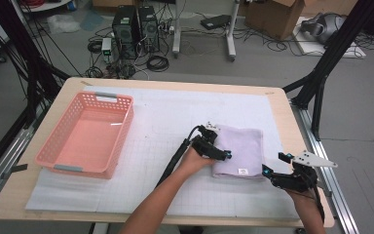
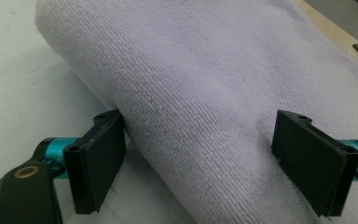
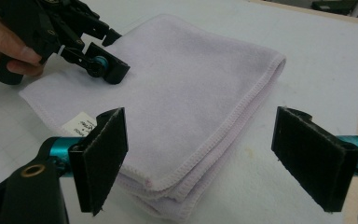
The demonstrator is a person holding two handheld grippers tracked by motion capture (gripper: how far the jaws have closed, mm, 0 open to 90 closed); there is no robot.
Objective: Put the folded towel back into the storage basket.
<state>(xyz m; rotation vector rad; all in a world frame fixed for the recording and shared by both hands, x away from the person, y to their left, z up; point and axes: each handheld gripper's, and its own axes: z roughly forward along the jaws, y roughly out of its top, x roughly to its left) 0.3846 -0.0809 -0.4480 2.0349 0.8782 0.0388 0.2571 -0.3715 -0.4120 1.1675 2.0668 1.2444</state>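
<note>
Left tongs (image 2: 198, 163) gape wide astride the folded towel's (image 1: 239, 151) edge mid-counter (image 1: 175, 87), gripping nothing, right tongs (image 3: 200, 163) open and empty nearby; next, probably, close and lift.

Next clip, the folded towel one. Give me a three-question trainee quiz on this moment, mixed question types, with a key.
1. True or false: the pink basket already holds the lilac towel.
2. Which gripper has the towel's folded edge between its jaws? A) left gripper B) right gripper C) neither
3. Short answer: what small item sits on the towel near its front corner?

Key
1. False. The basket holds nothing, and the towel lies folded on the white mat to its right.
2. A. Its open jaws straddle the fold without pressing it. The right gripper waits open, short of the towel's corner.
3. A white label.
</note>
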